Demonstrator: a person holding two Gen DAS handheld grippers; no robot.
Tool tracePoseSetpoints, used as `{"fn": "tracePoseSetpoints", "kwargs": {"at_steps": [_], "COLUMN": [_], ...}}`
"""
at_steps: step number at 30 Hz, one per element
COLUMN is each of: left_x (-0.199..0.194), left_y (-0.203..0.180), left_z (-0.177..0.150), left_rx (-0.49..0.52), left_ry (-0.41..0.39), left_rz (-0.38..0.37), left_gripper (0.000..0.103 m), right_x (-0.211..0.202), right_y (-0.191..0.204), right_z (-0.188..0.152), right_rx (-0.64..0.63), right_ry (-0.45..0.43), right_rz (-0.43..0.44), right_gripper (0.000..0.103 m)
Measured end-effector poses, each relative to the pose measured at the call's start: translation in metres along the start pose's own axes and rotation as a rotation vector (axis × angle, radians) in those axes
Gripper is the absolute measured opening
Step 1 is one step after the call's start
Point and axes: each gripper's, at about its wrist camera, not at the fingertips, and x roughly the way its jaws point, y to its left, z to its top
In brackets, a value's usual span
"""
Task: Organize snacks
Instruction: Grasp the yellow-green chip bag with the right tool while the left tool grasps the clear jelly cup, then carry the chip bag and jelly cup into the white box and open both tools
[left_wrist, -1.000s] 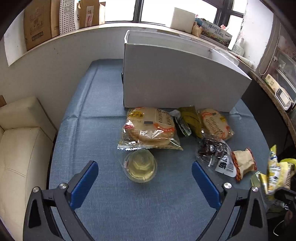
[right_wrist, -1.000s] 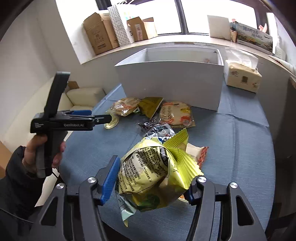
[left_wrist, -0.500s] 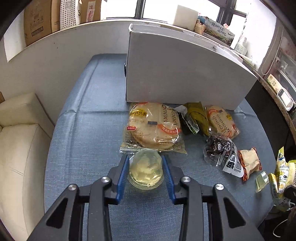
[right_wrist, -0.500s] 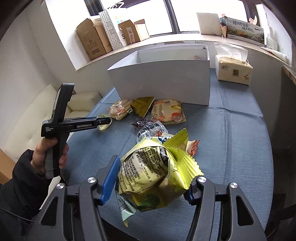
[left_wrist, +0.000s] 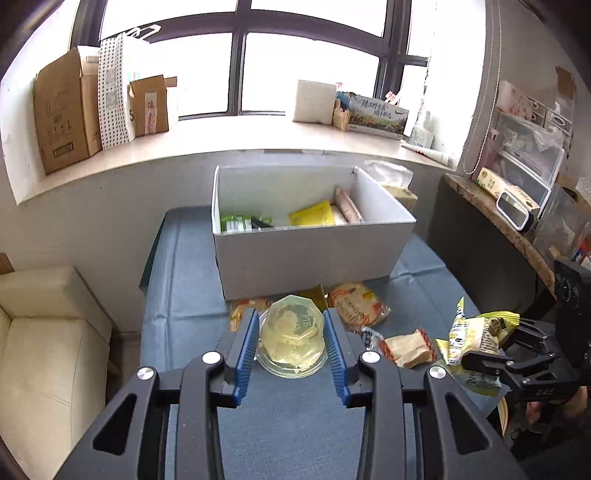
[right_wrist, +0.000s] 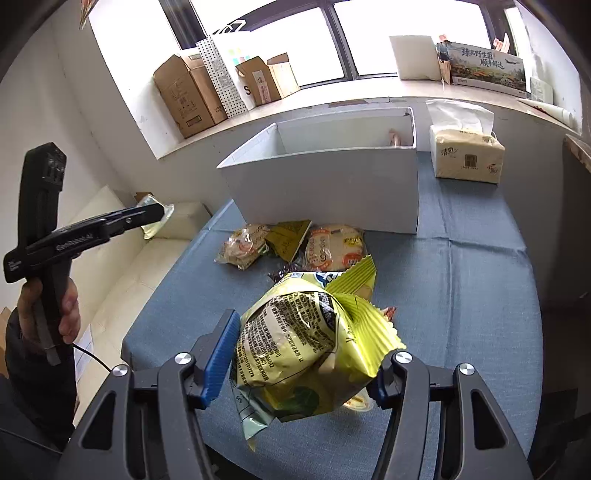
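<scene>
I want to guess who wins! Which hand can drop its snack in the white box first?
Probably left: the left gripper holds the jelly cup facing the white box. The right gripper holds its yellow bag farther back.

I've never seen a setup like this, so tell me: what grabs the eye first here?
Two things held in mid-air: the left hand-held gripper clamps a clear jelly cup above the blue table, and the right hand-held gripper squeezes a crinkled yellow-green snack bag. Behind them stands a white box, with more packets at its foot.
</scene>
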Motion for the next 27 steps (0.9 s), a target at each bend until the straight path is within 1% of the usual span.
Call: {"fn": "tracePoseSetpoints", "kwargs": {"at_steps": [2, 4, 6, 8, 10, 12, 14, 15, 17, 18, 20, 21, 22, 23, 24, 25, 26, 27], "left_x": [-0.009, -0.011, -0.004, 0.013, 0.037, 0.068, 0.101, 0.118, 0.148, 0.16, 0.183, 0.194, 0.204, 0.211, 0.215, 0.214, 0.211, 0.209], "left_y": [-0.001, 0.0, 0.002, 0.004, 0.006, 0.007, 0.007, 0.007, 0.009, 0.009, 0.01, 0.013, 0.014, 0.015, 0.014, 0.012, 0.01, 0.008], "left_z": [0.024, 0.05, 0.075, 0.098, 0.119, 0.136, 0.148, 0.152, 0.155, 0.157, 0.16, 0.16, 0.16, 0.16, 0.158, 0.156, 0.154, 0.152], "left_rx": [0.016, 0.025, 0.027, 0.029, 0.012, 0.001, 0.01, 0.009, 0.0, 0.004, -0.001, -0.015, -0.026, -0.032, -0.027, -0.007, 0.013, 0.024], "left_ry": [-0.03, -0.047, -0.061, -0.064, -0.048, -0.018, 0.019, 0.038, 0.072, 0.074, 0.096, 0.108, 0.127, 0.149, 0.149, 0.131, 0.107, 0.098], "left_rz": [-0.004, -0.006, -0.006, -0.017, -0.029, -0.04, -0.028, -0.018, -0.024, -0.015, 0.009, 0.001, -0.014, -0.013, 0.007, 0.028, 0.033, 0.03], "left_gripper": [0.04, 0.04, 0.04, 0.04, 0.04, 0.04, 0.04, 0.04, 0.04, 0.04, 0.04, 0.04, 0.043, 0.06, 0.086, 0.097, 0.103, 0.103], "right_x": [-0.004, -0.01, -0.012, -0.007, 0.006, 0.023, 0.042, 0.052, 0.071, 0.079, 0.091, 0.095, 0.099, 0.103, 0.102, 0.101, 0.098, 0.097], "right_y": [0.0, 0.001, -0.002, -0.009, -0.019, -0.03, -0.041, -0.046, -0.051, -0.054, -0.063, -0.07, -0.075, -0.08, -0.084, -0.086, -0.088, -0.089], "right_z": [0.016, 0.036, 0.062, 0.09, 0.12, 0.148, 0.171, 0.18, 0.196, 0.202, 0.211, 0.214, 0.216, 0.217, 0.215, 0.214, 0.212, 0.21], "right_rx": [-0.01, -0.039, -0.04, -0.021, -0.001, 0.013, 0.028, 0.028, -0.016, -0.034, -0.028, -0.013, 0.006, 0.024, 0.036, 0.035, 0.027, 0.022], "right_ry": [-0.023, -0.065, -0.1, -0.127, -0.139, -0.145, -0.131, -0.121, -0.098, -0.087, -0.078, -0.074, -0.057, -0.039, -0.037, -0.048, -0.058, -0.06], "right_rz": [0.004, 0.005, 0.01, 0.025, 0.017, -0.022, -0.036, -0.041, -0.104, -0.123, -0.134, -0.132, -0.128, -0.137, -0.162, -0.177, -0.186, -0.2], "right_gripper": [0.064, 0.064, 0.064, 0.064, 0.064, 0.064, 0.064, 0.064, 0.064, 0.064, 0.064, 0.067, 0.072, 0.089, 0.094, 0.096, 0.096, 0.097]}}
